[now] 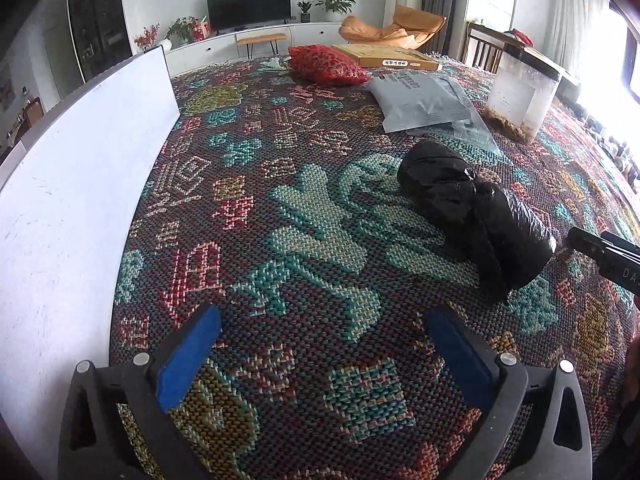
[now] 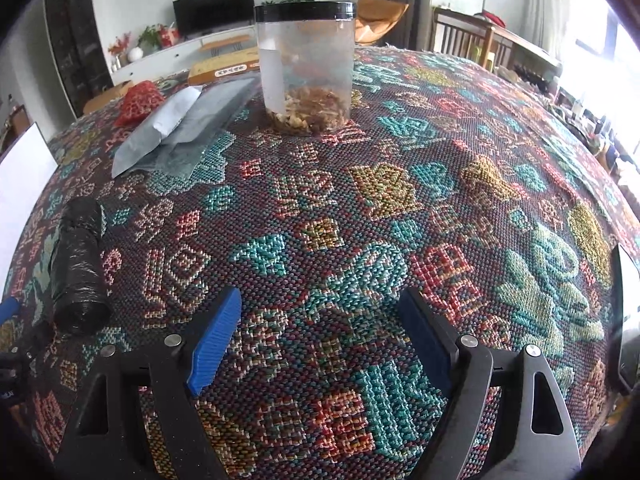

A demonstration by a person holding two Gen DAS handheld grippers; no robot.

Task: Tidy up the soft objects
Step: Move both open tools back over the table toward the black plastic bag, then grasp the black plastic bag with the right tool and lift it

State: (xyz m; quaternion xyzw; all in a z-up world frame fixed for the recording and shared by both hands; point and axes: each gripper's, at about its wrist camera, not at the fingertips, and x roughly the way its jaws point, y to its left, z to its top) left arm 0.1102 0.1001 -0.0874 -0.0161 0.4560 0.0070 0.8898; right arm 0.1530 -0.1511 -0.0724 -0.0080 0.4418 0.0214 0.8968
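Both grippers tilt steeply down over a table covered by a patterned woven cloth [image 1: 280,208]. The left gripper [image 1: 320,320] has its blue-padded fingers [image 1: 188,356] spread wide apart with only bare cloth between them. The right gripper [image 2: 320,312] likewise stands with its fingers [image 2: 216,340] well apart and nothing between them. The task's thing nearest the hands is a black plastic-wrapped roll [image 1: 476,216], lying on its side on the cloth; in the left wrist view it sits ahead and to the right of the left gripper's fingers, clear of both pads, with the tip of the right gripper just beside its near end. In the right wrist view the same roll [image 2: 78,268] lies off to the left of the right gripper, apart from its fingers. Farther back on the cloth lie a grey plastic mailer [image 1: 424,104], a red patterned pouch [image 1: 326,65] and a flat yellow box [image 1: 386,56], with a clear jar with a black lid [image 2: 306,68] standing upright near the mailer. A white board [image 1: 72,168] stands along the left edge of the table. The cloth straight ahead of each gripper is open, and the far table edge lies beyond the box.
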